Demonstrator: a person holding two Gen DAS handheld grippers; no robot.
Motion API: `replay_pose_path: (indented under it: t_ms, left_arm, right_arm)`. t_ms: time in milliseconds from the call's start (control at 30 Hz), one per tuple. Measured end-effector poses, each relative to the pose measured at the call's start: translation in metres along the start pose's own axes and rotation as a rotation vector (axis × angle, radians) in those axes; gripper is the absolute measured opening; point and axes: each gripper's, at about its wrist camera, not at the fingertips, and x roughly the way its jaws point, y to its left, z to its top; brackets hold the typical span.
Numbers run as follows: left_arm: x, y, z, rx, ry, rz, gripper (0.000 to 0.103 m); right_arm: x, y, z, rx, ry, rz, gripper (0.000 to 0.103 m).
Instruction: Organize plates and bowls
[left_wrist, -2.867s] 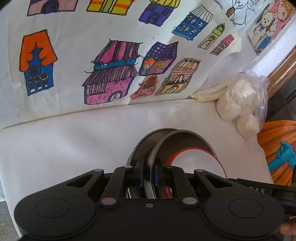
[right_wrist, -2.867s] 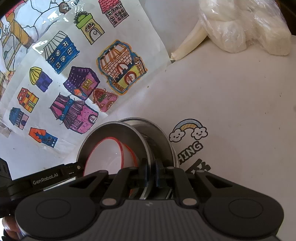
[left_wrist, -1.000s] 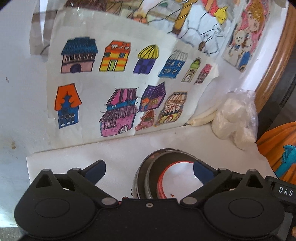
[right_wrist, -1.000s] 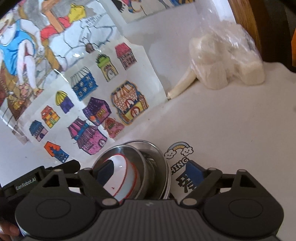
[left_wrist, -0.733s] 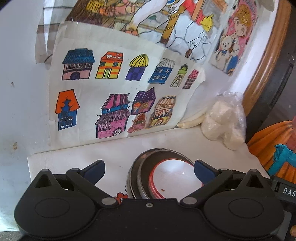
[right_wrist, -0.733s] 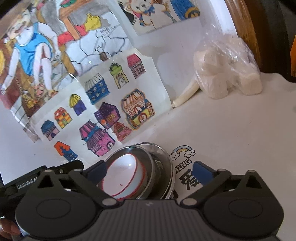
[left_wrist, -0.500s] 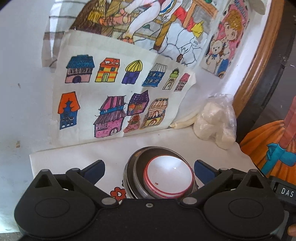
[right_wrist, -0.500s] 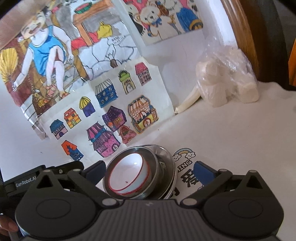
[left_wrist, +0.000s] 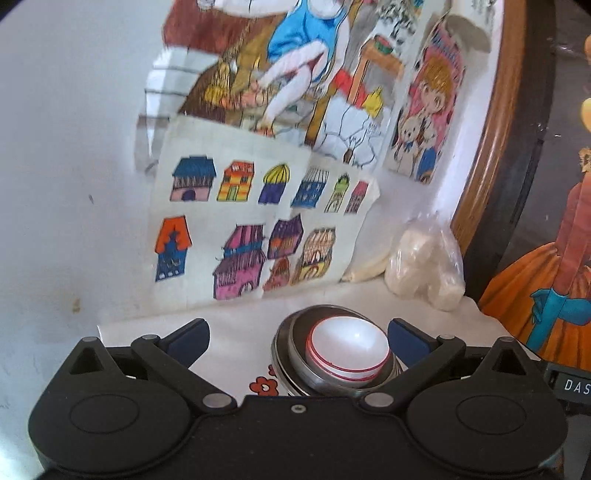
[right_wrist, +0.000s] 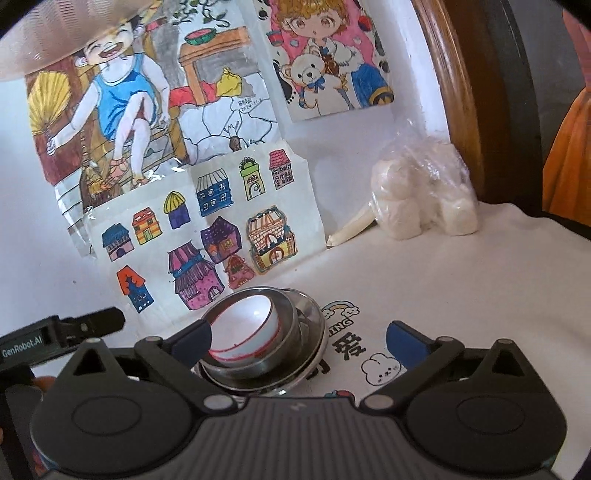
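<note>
A white bowl (left_wrist: 349, 347) with red rings sits nested in a steel bowl (left_wrist: 291, 347) on a steel plate, all stacked on the white tablecloth (left_wrist: 236, 332). The right wrist view shows the same white bowl (right_wrist: 243, 325), steel bowl (right_wrist: 284, 332) and plate rim (right_wrist: 317, 328). My left gripper (left_wrist: 297, 334) is open, its blue pads wide apart and pulled back from the stack. My right gripper (right_wrist: 299, 336) is also open at full width, with nothing pressed between its pads; the stack lies low between its fingers, toward the left one.
Children's drawings of houses (left_wrist: 251, 229) and figures hang on the wall behind. A plastic bag of white lumps (right_wrist: 421, 199) and a pale stick (right_wrist: 354, 225) lie at the back right. A wooden frame edge (left_wrist: 487, 147) borders the right. The left gripper's body (right_wrist: 55, 336) shows at left.
Both grippers let go of the stack and opened wide, then drew back and tilted up; the stack now looks smaller and more of the wall drawings show.
</note>
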Motion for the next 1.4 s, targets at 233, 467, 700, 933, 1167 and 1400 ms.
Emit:
replay_pose_path:
  t_ms: [233,467,700,933,1167,1400]
  left_arm:
    - [-0.018,0.003,-0.011,0.0,-0.041,0.01,0.102]
    - [-0.031,0.003,-0.029,0.041,-0.032,0.028,0.102]
    - [-0.046,-0.001,-0.05,0.097,-0.042,0.032,0.102]
    - [-0.051,-0.008,-0.071,0.115,-0.017,0.048,0.102]
    - [-0.053,-0.011,-0.089,0.186,-0.042,0.089,0.102]
    - [-0.046,-0.014,-0.098,0.222,-0.032,0.098,0.102]
  right_arm:
    - [-0.022,0.014,-0.013,-0.045,-0.05,-0.025,0.103]
    - [-0.038,0.02,-0.028,-0.053,-0.081,-0.046,0.103]
    - [-0.054,0.026,-0.051,-0.07,-0.092,-0.071,0.103]
    - [-0.066,0.027,-0.075,-0.082,-0.087,-0.081,0.103]
    - [-0.068,0.022,-0.092,-0.099,-0.106,-0.136,0.103]
    - [-0.062,0.018,-0.103,-0.073,-0.119,-0.155,0.103]
